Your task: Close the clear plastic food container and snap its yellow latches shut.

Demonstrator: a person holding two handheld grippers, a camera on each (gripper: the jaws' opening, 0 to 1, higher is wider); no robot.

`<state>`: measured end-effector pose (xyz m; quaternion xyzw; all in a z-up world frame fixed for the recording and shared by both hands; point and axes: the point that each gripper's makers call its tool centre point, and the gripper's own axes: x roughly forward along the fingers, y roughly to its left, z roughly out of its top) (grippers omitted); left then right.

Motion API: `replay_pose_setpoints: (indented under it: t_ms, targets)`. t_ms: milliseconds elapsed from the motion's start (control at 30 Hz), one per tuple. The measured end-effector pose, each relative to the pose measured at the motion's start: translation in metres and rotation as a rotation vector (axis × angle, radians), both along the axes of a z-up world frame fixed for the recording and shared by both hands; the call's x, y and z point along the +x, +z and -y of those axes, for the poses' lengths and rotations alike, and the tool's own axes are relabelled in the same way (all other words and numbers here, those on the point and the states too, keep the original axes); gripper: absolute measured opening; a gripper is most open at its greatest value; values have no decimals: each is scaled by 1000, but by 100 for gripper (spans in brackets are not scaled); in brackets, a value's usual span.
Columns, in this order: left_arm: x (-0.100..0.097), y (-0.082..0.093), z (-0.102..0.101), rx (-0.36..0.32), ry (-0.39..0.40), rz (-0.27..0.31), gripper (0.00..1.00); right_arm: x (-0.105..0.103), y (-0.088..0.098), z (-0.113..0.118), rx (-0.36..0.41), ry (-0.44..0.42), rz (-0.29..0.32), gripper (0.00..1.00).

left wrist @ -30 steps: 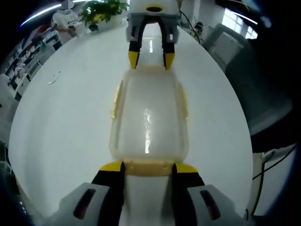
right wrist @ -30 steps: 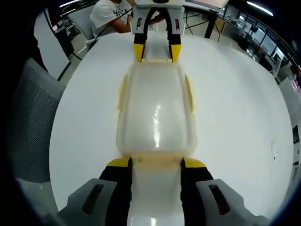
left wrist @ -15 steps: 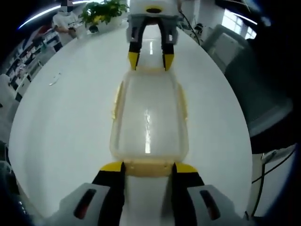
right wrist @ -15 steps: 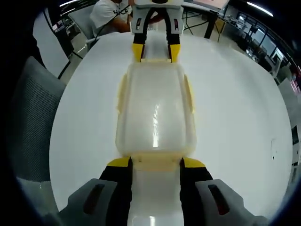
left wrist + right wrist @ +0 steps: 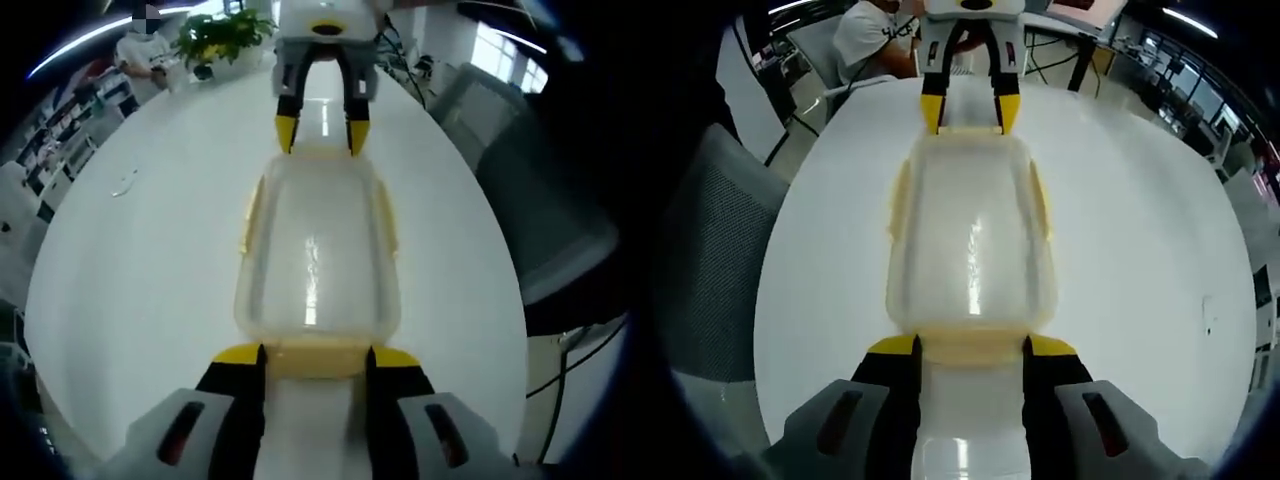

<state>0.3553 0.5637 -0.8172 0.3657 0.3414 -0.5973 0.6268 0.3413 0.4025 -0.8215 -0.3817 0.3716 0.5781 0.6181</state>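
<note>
The clear plastic food container [image 5: 315,250] [image 5: 970,240] has its lid on and lies lengthwise between my two grippers, above the white table [image 5: 130,260] [image 5: 1140,250]. Yellow side latches [image 5: 248,215] [image 5: 1042,200] lie along its long edges. My left gripper [image 5: 317,355] has its jaws at both sides of the near yellow end latch [image 5: 315,358], shut on it. My right gripper [image 5: 972,347] is shut the same way on the opposite end latch [image 5: 972,345]. Each gripper shows at the far end in the other's view: the right gripper [image 5: 322,135] and the left gripper [image 5: 970,115].
A grey mesh chair [image 5: 520,180] [image 5: 710,260] stands at the table's edge. A potted plant [image 5: 220,30] and a person [image 5: 140,45] are at the far end. Another person [image 5: 875,35] sits beyond the table. A small object [image 5: 125,185] lies on the table.
The table looks a little smaller and farther in both views, while the container stays fixed between the jaws. Both grippers and the container seem to have risen slightly together.
</note>
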Motion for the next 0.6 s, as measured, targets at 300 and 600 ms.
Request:
replay_pose_setpoints:
  t_ms: [300,600]
  targets:
    - [5,18,-3,-9,2,18,34,4,22,-3,15,0,3,36]
    - [8,37,1,-30,13,23,34,8,37,0,11,5,15,36]
